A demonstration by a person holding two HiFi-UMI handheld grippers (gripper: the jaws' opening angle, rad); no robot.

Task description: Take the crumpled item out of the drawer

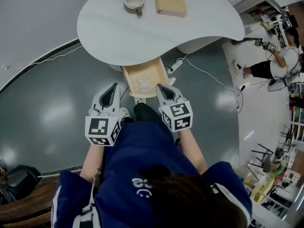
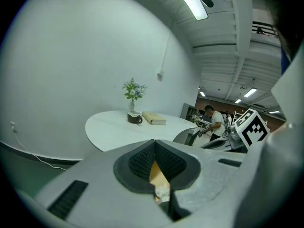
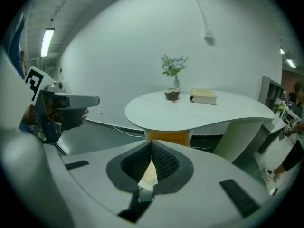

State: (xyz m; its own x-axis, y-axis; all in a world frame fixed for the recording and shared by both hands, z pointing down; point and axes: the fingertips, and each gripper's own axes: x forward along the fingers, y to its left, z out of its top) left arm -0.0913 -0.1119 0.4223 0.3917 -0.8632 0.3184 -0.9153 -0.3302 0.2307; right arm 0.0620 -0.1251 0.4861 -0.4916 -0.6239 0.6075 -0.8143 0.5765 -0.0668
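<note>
An open wooden drawer (image 1: pixel 129 77) sticks out from under the white table (image 1: pixel 109 32). A white crumpled item (image 1: pixel 144 84) lies inside it. My left gripper (image 1: pixel 113 86) hovers at the drawer's near left corner and my right gripper (image 1: pixel 160 87) at its near right corner, both shut and empty. In the left gripper view the left gripper (image 2: pixel 154 142) has its pads meeting at the tips, and the crumpled item (image 2: pixel 163 192) shows through the slit below. In the right gripper view the right gripper (image 3: pixel 151 142) is shut too, with the drawer (image 3: pixel 167 137) beyond.
A cup (image 1: pixel 134 3) and a book (image 1: pixel 169 0) lie on the table, and a vase of flowers (image 3: pixel 174 68) stands at its far edge. A power strip (image 1: pixel 175 66) and cables (image 1: pixel 209 77) lie on the floor to the right. A person (image 1: pixel 273 65) crouches at the far right.
</note>
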